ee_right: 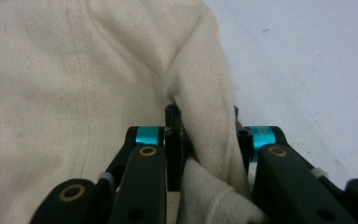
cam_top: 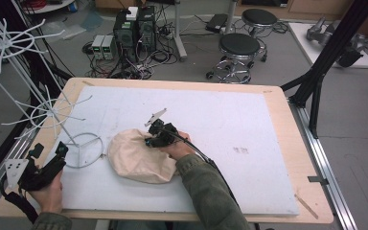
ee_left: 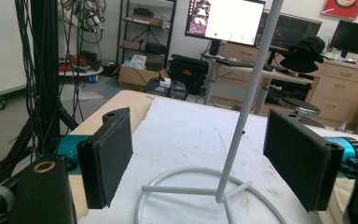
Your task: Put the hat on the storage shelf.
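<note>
On the white mat of the table [cam_top: 249, 120], a little to the 9 o'clock side of its middle, lies a cream cloth hat [cam_top: 136, 158], slumped in a soft mound. The right tool [cam_top: 154, 139] sits at the hat's 2 o'clock edge, held by the person's right hand [cam_top: 177, 147], whose green sleeve runs in from 6 o'clock. In the right gripper view the right tool [ee_right: 205, 140] has its jaws drawn together on a raised fold of the hat [ee_right: 74, 84], the fabric pinched tight between the two black pads.

At 8 o'clock in the high view, near the table's corner, the left tool [cam_top: 48, 151] rests in the person's left hand [cam_top: 48, 194], aimed toward the white wire stand [cam_top: 84, 148], whose ring base lies just at the hat's 9 o'clock side. In the left gripper view the left tool [ee_left: 198, 158] has its jaws standing wide apart, holding nothing; the stand's thin pole [ee_left: 247, 102] rises between them farther off, apart from both pads.
</note>
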